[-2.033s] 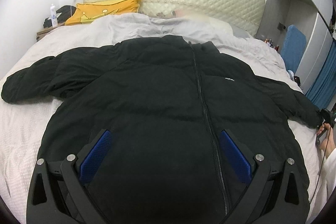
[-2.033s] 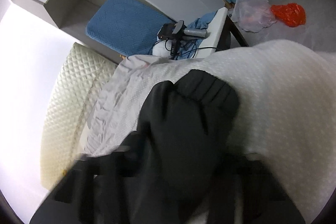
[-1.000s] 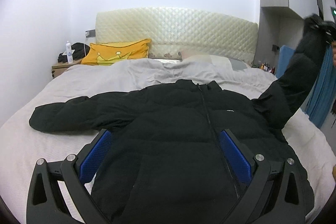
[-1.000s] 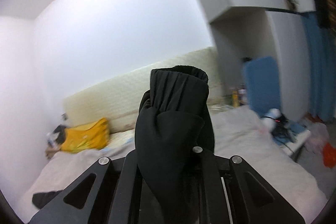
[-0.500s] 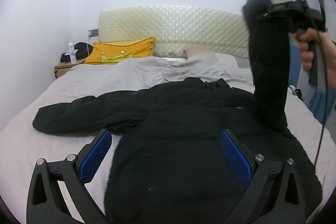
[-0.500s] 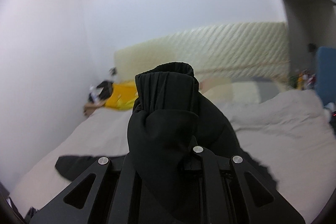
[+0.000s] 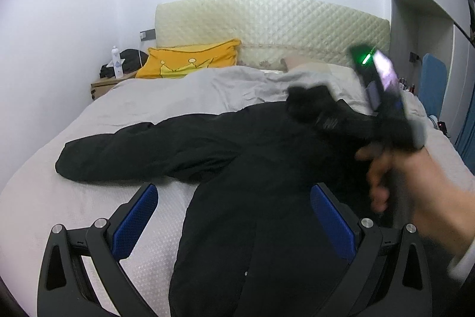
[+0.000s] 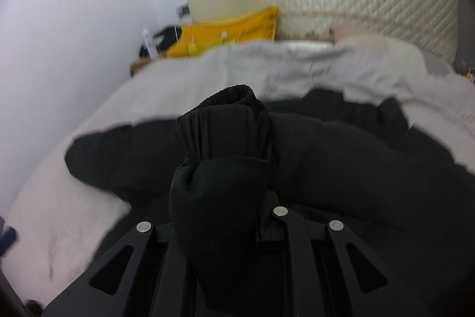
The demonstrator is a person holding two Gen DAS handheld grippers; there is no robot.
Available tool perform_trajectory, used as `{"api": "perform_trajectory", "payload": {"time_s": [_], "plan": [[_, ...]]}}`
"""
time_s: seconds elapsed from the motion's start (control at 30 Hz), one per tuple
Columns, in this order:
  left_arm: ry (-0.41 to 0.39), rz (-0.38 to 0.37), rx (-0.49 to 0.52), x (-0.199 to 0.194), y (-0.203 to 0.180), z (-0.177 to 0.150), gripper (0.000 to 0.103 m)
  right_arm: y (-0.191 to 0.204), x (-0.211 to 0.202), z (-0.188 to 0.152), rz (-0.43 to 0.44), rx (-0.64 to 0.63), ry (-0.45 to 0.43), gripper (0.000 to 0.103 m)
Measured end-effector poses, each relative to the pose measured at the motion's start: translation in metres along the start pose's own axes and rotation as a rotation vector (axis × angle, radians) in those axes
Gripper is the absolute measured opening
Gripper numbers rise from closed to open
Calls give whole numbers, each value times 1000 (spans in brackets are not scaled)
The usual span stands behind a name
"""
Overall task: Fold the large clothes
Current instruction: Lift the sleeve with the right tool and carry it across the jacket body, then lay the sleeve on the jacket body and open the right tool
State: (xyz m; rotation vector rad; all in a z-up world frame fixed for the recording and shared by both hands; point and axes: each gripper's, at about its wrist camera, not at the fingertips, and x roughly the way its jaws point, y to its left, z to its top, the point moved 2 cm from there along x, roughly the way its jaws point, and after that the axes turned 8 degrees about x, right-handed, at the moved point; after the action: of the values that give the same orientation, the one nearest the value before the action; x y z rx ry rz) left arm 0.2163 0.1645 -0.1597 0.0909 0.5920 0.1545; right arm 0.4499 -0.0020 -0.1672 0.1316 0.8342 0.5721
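Note:
A black puffer jacket (image 7: 255, 198) lies spread on the bed (image 7: 98, 121), its left sleeve (image 7: 118, 153) stretched out to the left. My left gripper (image 7: 234, 216) is open and empty, hovering over the jacket's lower body. My right gripper (image 8: 219, 186) is shut on the cuff of the right sleeve (image 8: 225, 132) and holds it over the jacket's chest. In the left wrist view the right gripper (image 7: 311, 106) appears blurred with the hand (image 7: 415, 186) holding it, the sleeve cuff bunched at its tip.
A yellow pillow (image 7: 190, 61) and a cream quilted headboard (image 7: 267, 23) are at the head of the bed. A grey duvet (image 7: 207, 88) lies bunched beyond the jacket. A nightstand with a bottle (image 7: 117, 66) stands at the far left. Wardrobe and blue curtain (image 7: 467, 132) are at the right.
My right gripper lifted the right sleeve off the bed's right side, raised it high, then carried it left and down over the jacket's chest. My left gripper stayed open and rose slightly.

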Motion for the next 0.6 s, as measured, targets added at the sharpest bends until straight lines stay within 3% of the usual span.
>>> {"api": "perform_trajectory", "payload": {"time_s": [0.27,0.43,0.5,0.6], "plan": [[14,-21,-30,4,5,-2,103,-6,43,-38,-49,-1,75,14],[28,-31,-33,6,2,0,103,1,26,-33,-56,-13,60,34],[28,-29,-26,4,0,3,103,2,19,-29,-40,-7,57,48],[23,-26,-21,-3,-2,7,103,6,-4,-21,-23,-5,40,52]]}}
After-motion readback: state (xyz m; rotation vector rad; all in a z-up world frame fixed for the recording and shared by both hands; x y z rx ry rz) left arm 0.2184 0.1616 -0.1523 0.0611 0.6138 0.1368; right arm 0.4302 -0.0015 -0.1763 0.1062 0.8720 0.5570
